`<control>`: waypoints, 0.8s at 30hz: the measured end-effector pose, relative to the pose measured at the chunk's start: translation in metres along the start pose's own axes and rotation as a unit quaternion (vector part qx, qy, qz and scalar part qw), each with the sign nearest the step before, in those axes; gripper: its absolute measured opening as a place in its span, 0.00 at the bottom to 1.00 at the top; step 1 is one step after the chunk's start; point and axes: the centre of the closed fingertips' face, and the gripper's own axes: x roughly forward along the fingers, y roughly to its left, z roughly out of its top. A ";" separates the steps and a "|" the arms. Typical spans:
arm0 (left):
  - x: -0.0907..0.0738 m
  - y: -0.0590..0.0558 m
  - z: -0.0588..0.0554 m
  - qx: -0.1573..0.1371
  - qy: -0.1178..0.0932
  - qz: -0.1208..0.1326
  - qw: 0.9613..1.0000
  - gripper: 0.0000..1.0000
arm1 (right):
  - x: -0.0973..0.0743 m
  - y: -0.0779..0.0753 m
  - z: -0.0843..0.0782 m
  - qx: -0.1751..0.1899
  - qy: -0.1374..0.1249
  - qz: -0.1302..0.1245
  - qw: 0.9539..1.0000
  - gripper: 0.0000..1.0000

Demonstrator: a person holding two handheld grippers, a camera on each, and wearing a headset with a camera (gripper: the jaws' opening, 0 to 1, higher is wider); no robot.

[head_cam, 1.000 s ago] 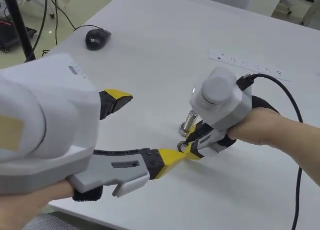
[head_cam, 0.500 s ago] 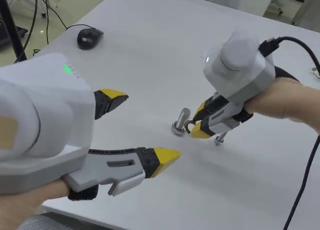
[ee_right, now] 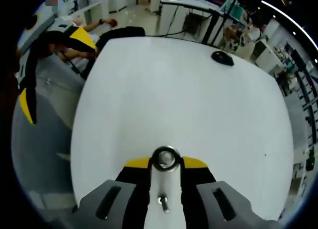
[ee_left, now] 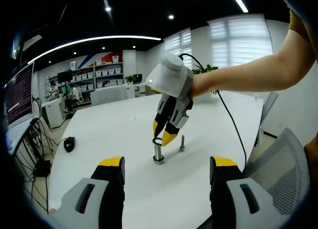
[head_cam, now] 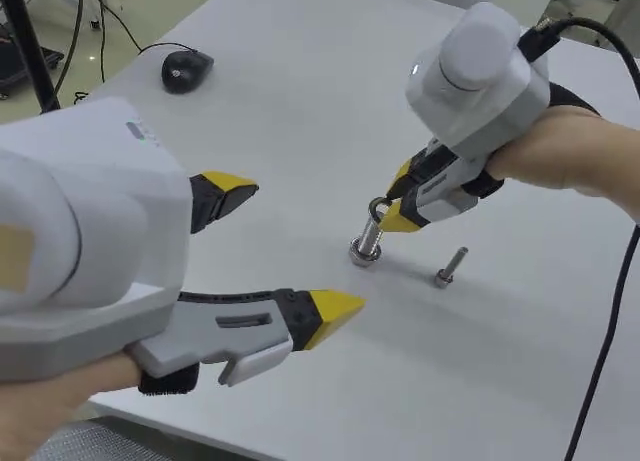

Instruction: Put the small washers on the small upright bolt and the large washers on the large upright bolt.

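Observation:
The large upright bolt [head_cam: 367,243] stands on the white table [head_cam: 300,101], with a washer around its base. The small upright bolt [head_cam: 447,266] stands just to its right. My right gripper [head_cam: 392,206] is shut on a large washer [head_cam: 378,209], held tilted right at the large bolt's top; I cannot tell whether they touch. In the right gripper view the washer [ee_right: 165,158] sits between the yellow tips. My left gripper [head_cam: 290,249] is open and holds nothing, nearer to me. In the left gripper view the washer [ee_left: 157,140] hangs just over the large bolt [ee_left: 158,154], beside the small bolt [ee_left: 182,142].
A black computer mouse [head_cam: 187,69] with its cable lies at the table's far left. The right gripper's black cable [head_cam: 610,331] runs down the right side. The table's near edge [head_cam: 250,436] passes under my left gripper.
My right gripper has carried the washer from low on the table by my left gripper's lower finger up to the large bolt's top. The left gripper has stayed open and nearly still.

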 end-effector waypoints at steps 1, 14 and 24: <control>0.000 0.000 0.000 -0.001 0.000 0.000 1.000 0.69 | 0.001 0.000 0.000 0.000 0.001 0.001 1.000 0.22; 0.001 0.002 -0.003 -0.002 0.001 0.001 1.000 0.69 | 0.010 -0.001 -0.003 -0.007 0.012 0.010 1.000 0.22; 0.000 0.003 -0.003 -0.005 0.002 0.003 1.000 0.69 | 0.020 -0.003 -0.007 -0.010 0.024 0.015 1.000 0.22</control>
